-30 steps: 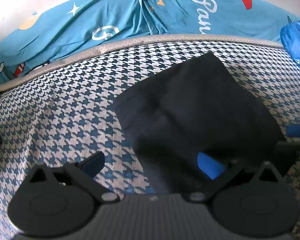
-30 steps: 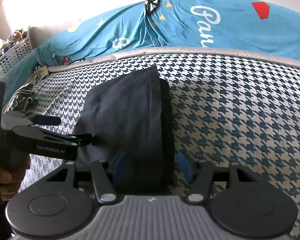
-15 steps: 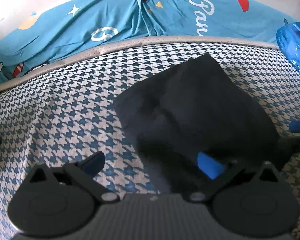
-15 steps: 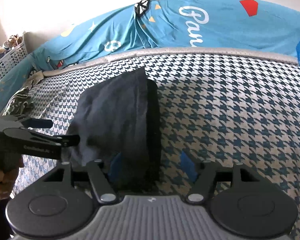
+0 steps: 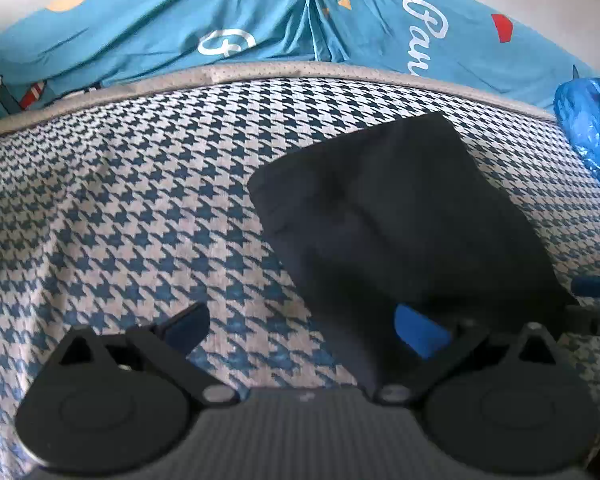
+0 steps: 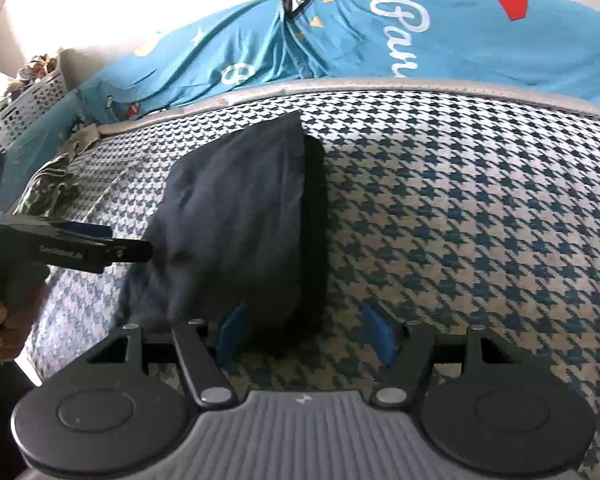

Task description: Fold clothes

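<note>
the houndstooth bed [image 6: 480, 220] lies broad and bare to the right of the garment, ending at a grey piped edge below blue printed bedding [image 5: 260, 28]. a white perforated basket [image 6: 32, 100] at far left holds items too small to tell. the folded dark garment [image 6: 240, 220] lies mid-bed, layered. the left claw [image 5: 302, 328] and right claw [image 6: 302, 334] both gape, gripping nothing.

One folded dark navy garment [image 5: 404, 216], one houndstooth-covered bed [image 5: 140, 208], one teal printed sheet [image 5: 260, 28], one blue plastic bag [image 5: 592, 128], one white perforated basket [image 6: 28, 100], two claws [image 5: 300, 328] [image 6: 304, 332]
</note>
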A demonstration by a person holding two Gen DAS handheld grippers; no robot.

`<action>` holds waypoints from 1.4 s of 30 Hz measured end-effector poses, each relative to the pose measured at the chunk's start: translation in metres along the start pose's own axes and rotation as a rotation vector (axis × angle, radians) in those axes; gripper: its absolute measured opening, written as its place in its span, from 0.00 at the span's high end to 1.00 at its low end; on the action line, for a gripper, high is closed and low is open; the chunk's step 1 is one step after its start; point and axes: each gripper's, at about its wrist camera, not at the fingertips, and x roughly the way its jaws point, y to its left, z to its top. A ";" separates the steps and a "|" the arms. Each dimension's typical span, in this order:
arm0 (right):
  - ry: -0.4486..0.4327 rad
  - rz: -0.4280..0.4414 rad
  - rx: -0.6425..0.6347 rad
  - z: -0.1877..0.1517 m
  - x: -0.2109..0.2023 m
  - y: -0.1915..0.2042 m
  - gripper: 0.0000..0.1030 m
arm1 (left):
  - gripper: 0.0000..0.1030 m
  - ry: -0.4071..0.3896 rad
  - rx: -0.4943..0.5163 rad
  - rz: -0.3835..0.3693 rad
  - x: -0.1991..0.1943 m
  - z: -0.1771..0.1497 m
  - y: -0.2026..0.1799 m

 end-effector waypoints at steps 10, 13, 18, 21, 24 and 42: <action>0.052 0.056 0.046 -0.001 0.013 -0.001 0.37 | 0.00 0.024 -0.025 -0.105 0.013 0.007 0.007; 0.061 0.064 0.067 -0.001 0.019 -0.003 0.37 | 0.00 0.027 -0.041 -0.121 0.022 0.012 0.011; 0.047 0.077 0.094 0.000 0.022 -0.004 0.37 | 0.00 0.015 -0.053 -0.161 0.029 0.020 0.016; 0.039 0.083 0.105 0.001 0.025 -0.004 0.36 | 0.00 0.006 -0.065 -0.192 0.033 0.024 0.019; 0.033 0.091 0.106 0.002 0.028 -0.002 0.35 | 0.00 -0.002 -0.077 -0.221 0.036 0.028 0.021; -0.009 0.083 0.137 0.010 0.039 -0.003 0.52 | 0.01 -0.047 -0.076 -0.297 0.052 0.047 0.013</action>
